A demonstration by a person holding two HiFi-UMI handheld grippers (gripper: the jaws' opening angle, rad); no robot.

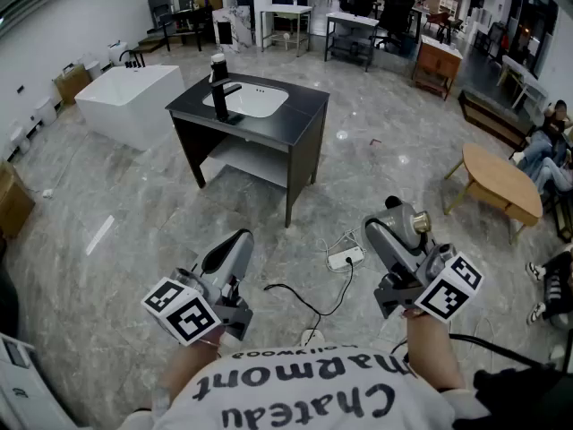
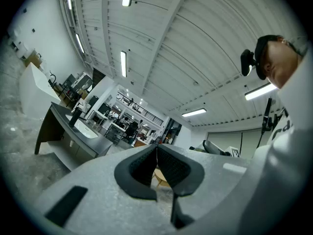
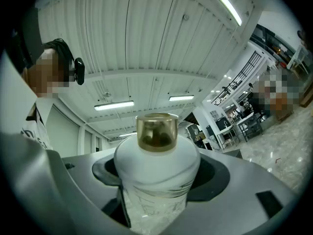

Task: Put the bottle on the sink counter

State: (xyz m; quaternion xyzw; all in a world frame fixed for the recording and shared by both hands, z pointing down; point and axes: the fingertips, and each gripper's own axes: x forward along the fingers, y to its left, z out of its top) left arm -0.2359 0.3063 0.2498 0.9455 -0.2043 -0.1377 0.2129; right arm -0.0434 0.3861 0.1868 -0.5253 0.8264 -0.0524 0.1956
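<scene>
The bottle (image 3: 158,166) is white with a gold cap and is clamped in the right hand-held gripper (image 1: 400,236). The jaws stand wide around its body, with the pads pressed against both sides. The bottle's long axis runs along the jaws, with the cap leading out past the fingertips. The right gripper view looks up at the ceiling, so the cap end is raised and the bottle is tilted rather than level. The left hand-held gripper (image 2: 156,148) has its jaws together with nothing between them and is held low in front of the person. The worktop (image 1: 300,107) of the sink unit is the destination. It lies ahead and to the left of the right hand-held gripper, well apart from it, across open floor. A white basin (image 1: 253,101) is sunk into its middle, and a dark tap (image 1: 219,77) stands at the basin's left rim (a bathtub (image 1: 134,101) stands beyond the worktop's left edge). The left hand-held gripper is somewhat nearer the worktop, but the load is in the right one. The coming move therefore probably calls for a forward approach with the right arm reaching toward the bare strip along the worktop's right edge. The bottle would have to be turned cap-up and base-down before release. A release while tilted would risk it toppling or rolling into the basin.
</scene>
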